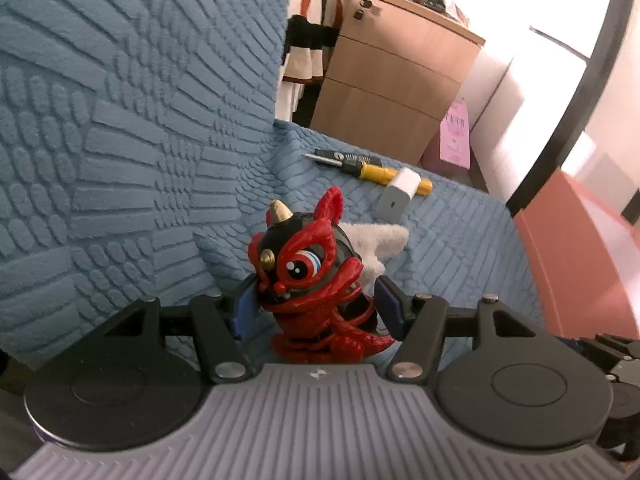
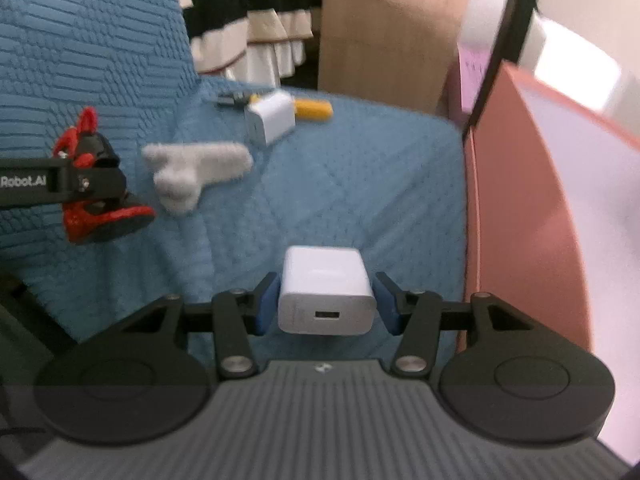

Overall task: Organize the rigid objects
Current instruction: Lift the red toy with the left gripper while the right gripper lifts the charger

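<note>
Clamped between the blue pads of the left gripper (image 1: 316, 306) stands a glossy red-and-black lion figurine (image 1: 312, 280), gold horn on top, one round white-ringed eye facing the lens, over the blue textured sofa cover (image 1: 140, 140). Right gripper (image 2: 327, 304) pinches a white charger cube (image 2: 326, 298), USB port toward the camera. Farther back lie a second white charger (image 2: 270, 120), a yellow-handled screwdriver (image 1: 372, 168) and a white fuzzy piece (image 2: 196, 172).
</note>
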Available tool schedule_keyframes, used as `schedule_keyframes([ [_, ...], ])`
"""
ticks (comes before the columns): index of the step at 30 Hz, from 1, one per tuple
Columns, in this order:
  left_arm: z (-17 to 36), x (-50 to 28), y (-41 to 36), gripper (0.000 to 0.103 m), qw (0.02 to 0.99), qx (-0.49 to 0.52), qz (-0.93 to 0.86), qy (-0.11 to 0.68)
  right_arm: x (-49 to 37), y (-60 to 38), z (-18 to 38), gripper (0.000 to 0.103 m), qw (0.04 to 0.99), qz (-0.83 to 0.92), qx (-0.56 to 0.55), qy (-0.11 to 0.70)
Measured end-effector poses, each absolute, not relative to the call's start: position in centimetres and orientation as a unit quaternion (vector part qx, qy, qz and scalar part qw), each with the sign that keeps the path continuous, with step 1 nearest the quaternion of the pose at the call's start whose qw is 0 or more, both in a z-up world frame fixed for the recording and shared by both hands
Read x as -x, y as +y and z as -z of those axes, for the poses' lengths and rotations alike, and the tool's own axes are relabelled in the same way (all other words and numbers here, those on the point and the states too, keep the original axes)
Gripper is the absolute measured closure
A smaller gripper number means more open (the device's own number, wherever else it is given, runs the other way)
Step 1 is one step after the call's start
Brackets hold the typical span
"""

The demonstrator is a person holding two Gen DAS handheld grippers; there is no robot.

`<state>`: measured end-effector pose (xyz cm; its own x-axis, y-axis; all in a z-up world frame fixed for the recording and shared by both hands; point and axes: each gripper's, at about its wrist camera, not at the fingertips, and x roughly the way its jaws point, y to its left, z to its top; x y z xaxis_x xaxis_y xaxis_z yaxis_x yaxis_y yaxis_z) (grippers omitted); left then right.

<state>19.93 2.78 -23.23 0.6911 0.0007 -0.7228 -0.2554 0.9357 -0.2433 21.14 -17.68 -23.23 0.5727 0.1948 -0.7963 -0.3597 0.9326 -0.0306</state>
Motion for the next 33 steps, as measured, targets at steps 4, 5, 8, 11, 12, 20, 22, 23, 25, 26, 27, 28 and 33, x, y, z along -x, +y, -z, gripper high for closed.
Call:
schedule_keyframes([
  [4,23.8,-19.9,1.7,0.036,0.909,0.132,-0.072,0.389,-21.1,-17.9,24.2,0.049,0.870,-0.150,0.072,0.463],
  [5,24.0,-20.0,1.5,0.036,0.911,0.123,-0.074,0.386,-21.1,-17.8,24.3,0.050,0.869,-0.151,0.074,0.466],
  [8,24.4,-20.3,0.7,0.036,0.918,0.092,-0.084,0.377,-21.1,-17.7,24.2,0.050,0.870,-0.151,0.078,0.464],
  [11,24.5,-20.3,0.1,0.036,0.922,0.072,-0.080,0.371,-21.2,-17.9,24.2,0.050,0.869,-0.151,0.077,0.465],
  [12,24.5,-20.2,-0.2,0.036,0.924,0.064,-0.079,0.370,-21.3,-18.0,24.3,0.050,0.868,-0.151,0.076,0.467],
  [20,24.9,-20.3,-0.1,0.035,0.907,0.121,-0.046,0.400,-21.5,-18.9,24.4,0.049,0.864,-0.152,0.054,0.477],
  [22,25.0,-20.3,-0.3,0.035,0.904,0.126,-0.042,0.407,-21.5,-19.2,24.5,0.049,0.863,-0.154,0.044,0.480],
  [23,25.0,-20.3,-0.5,0.035,0.904,0.122,-0.043,0.407,-21.6,-19.4,24.5,0.049,0.862,-0.154,0.040,0.481],
  [25,25.0,-20.3,-0.5,0.034,0.903,0.123,-0.039,0.410,-21.6,-19.5,24.5,0.049,0.862,-0.154,0.036,0.481],
  [26,24.9,-20.2,-0.4,0.034,0.902,0.128,-0.037,0.410,-21.6,-19.5,24.5,0.049,0.862,-0.155,0.035,0.480],
  [27,24.9,-20.1,-0.3,0.032,0.901,0.134,-0.035,0.411,-21.6,-19.5,24.4,0.049,0.863,-0.155,0.034,0.479],
  [28,24.9,-19.9,-0.1,0.031,0.900,0.142,-0.033,0.411,-21.7,-19.5,24.4,0.047,0.865,-0.154,0.035,0.476],
  [33,24.5,-19.1,0.8,0.028,0.892,0.187,-0.029,0.409,-22.2,-19.1,24.4,0.045,0.868,-0.160,0.038,0.470],
])
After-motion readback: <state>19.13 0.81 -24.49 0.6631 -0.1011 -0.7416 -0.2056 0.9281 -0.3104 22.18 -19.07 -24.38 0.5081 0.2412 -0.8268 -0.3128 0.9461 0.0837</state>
